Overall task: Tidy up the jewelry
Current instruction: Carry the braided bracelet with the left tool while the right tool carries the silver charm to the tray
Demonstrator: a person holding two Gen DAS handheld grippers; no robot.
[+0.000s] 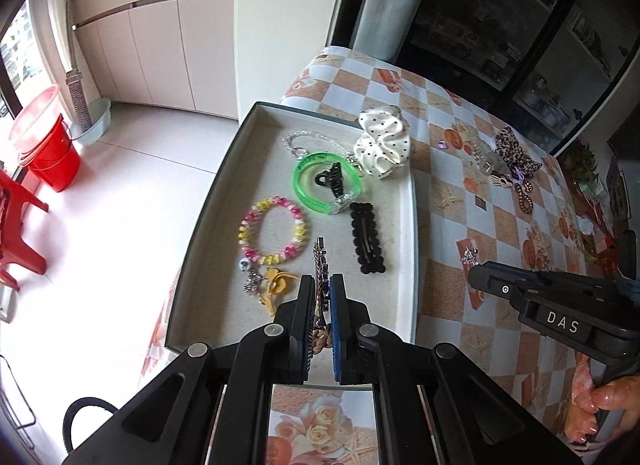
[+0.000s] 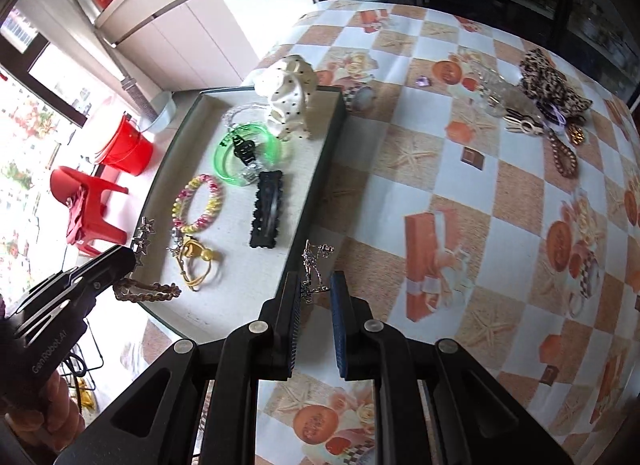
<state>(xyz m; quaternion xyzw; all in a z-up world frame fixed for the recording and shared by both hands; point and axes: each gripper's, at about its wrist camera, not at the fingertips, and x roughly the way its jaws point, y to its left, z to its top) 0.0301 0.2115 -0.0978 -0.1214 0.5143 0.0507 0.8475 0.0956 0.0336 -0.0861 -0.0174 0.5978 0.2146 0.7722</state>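
A shallow grey tray (image 1: 406, 225) (image 2: 328, 145) lies on the table's left side. In it are a green bangle (image 1: 326, 183), a pink-and-yellow bead bracelet (image 1: 274, 231), a black lace clip (image 1: 366, 239), a yellow flower piece (image 1: 276, 285) and a white dotted scrunchie (image 1: 384, 145). My left gripper (image 1: 321, 285) is shut on a star-studded hairpin with a braided cord (image 2: 146, 289), held over the tray's near end. My right gripper (image 2: 316, 285) holds a small silver trinket (image 2: 314, 261) between its jaws beside the tray's right rim; a gap shows next to the trinket.
More jewelry lies at the table's far right: a leopard-print bow (image 2: 554, 83), a brown bead bracelet (image 2: 562, 155), a striped clip (image 2: 522, 125) and a small purple gem (image 2: 424, 81). A red bucket (image 2: 126, 145) and red stool (image 2: 92, 209) stand on the floor at left.
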